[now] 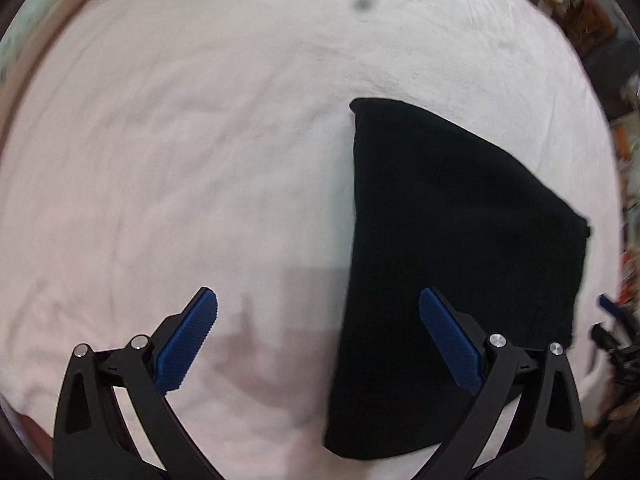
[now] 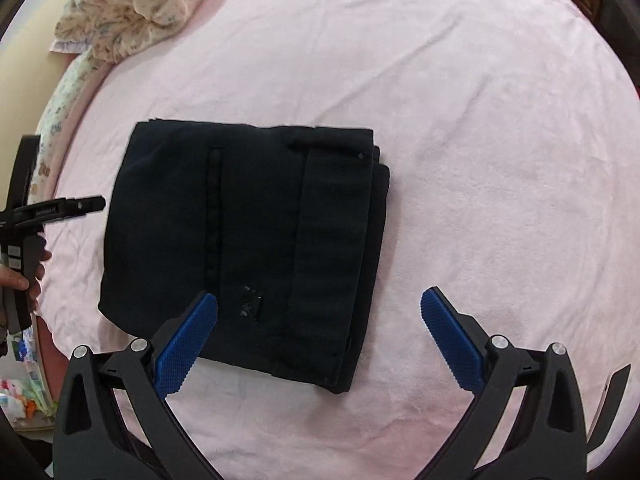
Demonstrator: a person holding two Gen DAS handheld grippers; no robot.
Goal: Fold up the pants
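Black pants (image 2: 248,244) lie folded into a flat rectangle on the pink bed sheet (image 2: 480,160). In the left wrist view the pants (image 1: 460,248) show as a dark shape at centre right. My left gripper (image 1: 318,336) is open and empty, hovering over the pants' left edge. My right gripper (image 2: 319,336) is open and empty, above the pants' near right part. The left gripper's body also shows at the left edge of the right wrist view (image 2: 24,220), beside the pants.
A floral pillow or quilt (image 2: 132,4) lies at the bed's far left. The bed edge runs along the left, with cluttered floor items (image 2: 24,392) below it. Furniture and clutter (image 1: 592,20) stand beyond the bed's far right.
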